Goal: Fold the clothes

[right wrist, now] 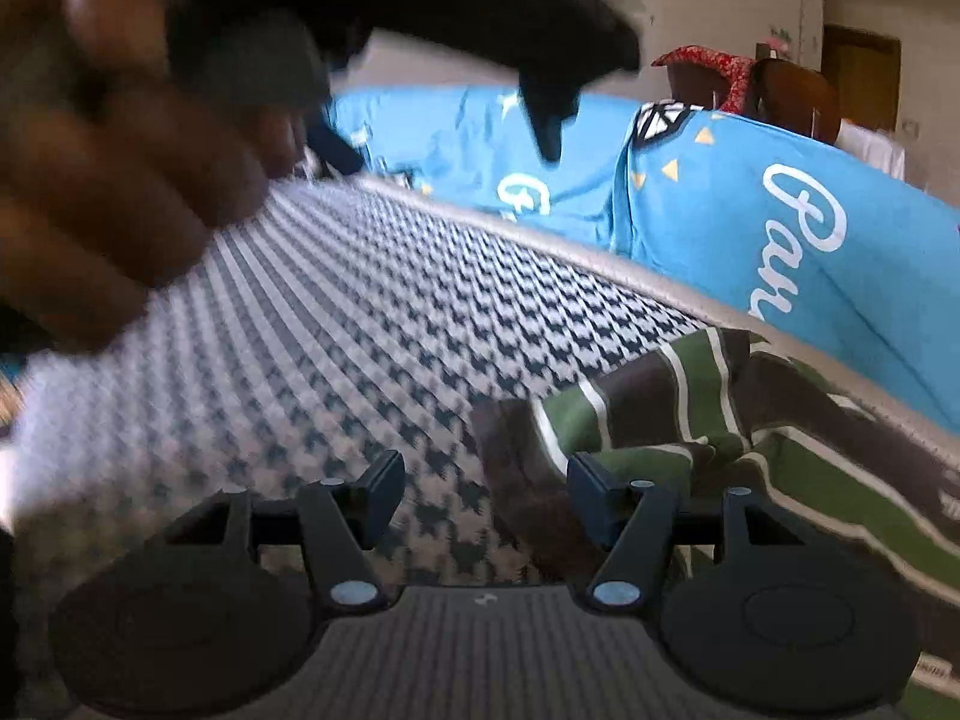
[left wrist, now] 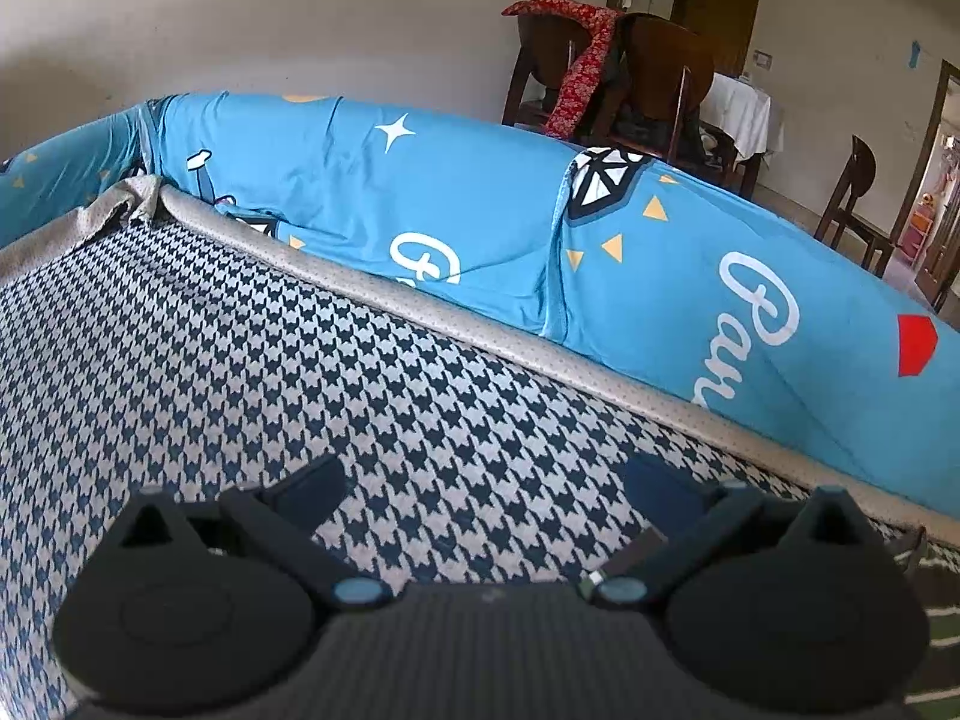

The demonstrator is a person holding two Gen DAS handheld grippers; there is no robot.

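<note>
A green garment with white and dark brown stripes [right wrist: 750, 432] lies crumpled on the houndstooth-patterned surface [right wrist: 372, 312] at the right of the right wrist view. Just short of its near edge my right gripper [right wrist: 483, 498] stands open, its right finger beside the cloth, nothing between the fingers. My left gripper [left wrist: 480, 486] hovers open over bare houndstooth cloth [left wrist: 240, 360]; only a sliver of the striped garment [left wrist: 942, 630] shows at that view's lower right edge. In the right wrist view the other gripper [right wrist: 540, 102] appears overhead, blurred, with a person's hand [right wrist: 108, 168] holding it.
Blue printed cushions [left wrist: 480, 210] run along the far edge of the surface, behind a beige piped border [left wrist: 480, 330]. Beyond them stand dark wooden chairs [left wrist: 660, 72] with a red cloth draped over one, a white-covered table and a doorway.
</note>
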